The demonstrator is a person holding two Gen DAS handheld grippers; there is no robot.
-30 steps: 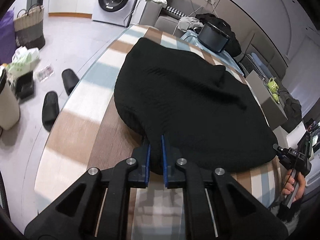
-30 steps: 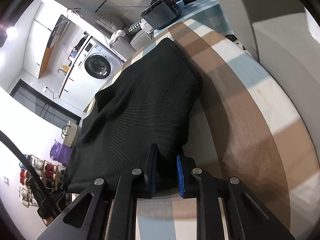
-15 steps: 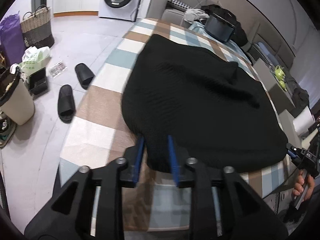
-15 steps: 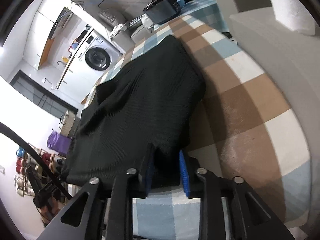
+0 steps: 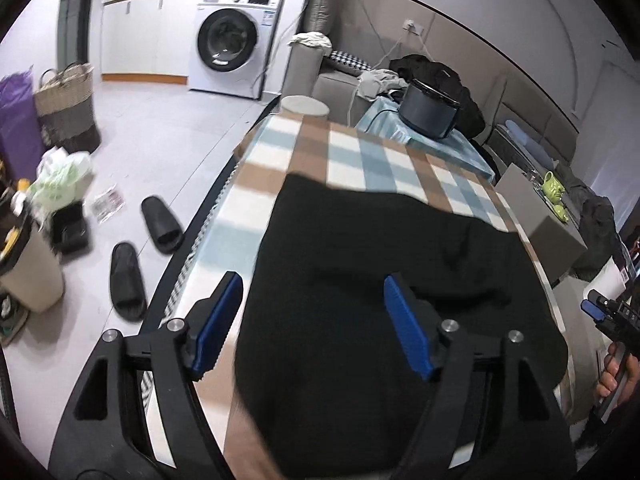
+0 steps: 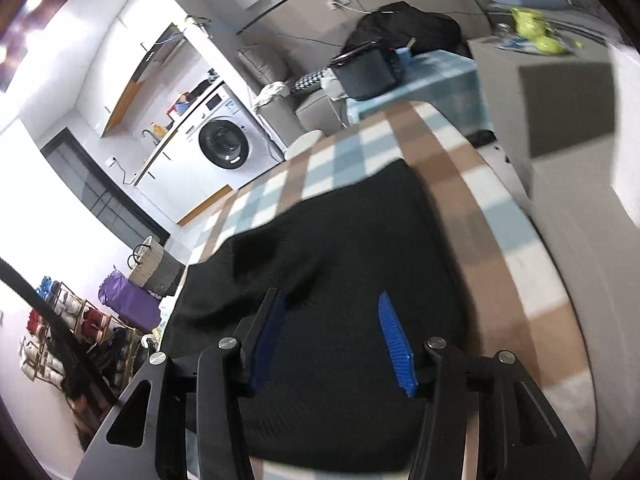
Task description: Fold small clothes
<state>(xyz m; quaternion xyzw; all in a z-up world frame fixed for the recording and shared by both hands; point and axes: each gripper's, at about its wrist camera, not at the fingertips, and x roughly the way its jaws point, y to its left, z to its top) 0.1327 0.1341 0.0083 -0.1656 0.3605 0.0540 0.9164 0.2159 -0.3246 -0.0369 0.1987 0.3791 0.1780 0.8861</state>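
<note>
Checked cloth covers your table [image 5: 352, 148]; the black knit garment [image 5: 380, 264] lies flat on it; your left hand-held gripper [image 5: 312, 320] and right hand-held gripper [image 6: 332, 336] have just been opening, jaws apart above it, gripping nothing.

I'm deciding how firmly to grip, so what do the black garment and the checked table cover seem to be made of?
Black garment: looks like a soft matte knit, perhaps wool or acrylic, going by the fine ribbed texture and limp folds. Checked table cover: probably woven cloth, matte, lying flat with no shine; the blur leaves the weave unclear.
</note>
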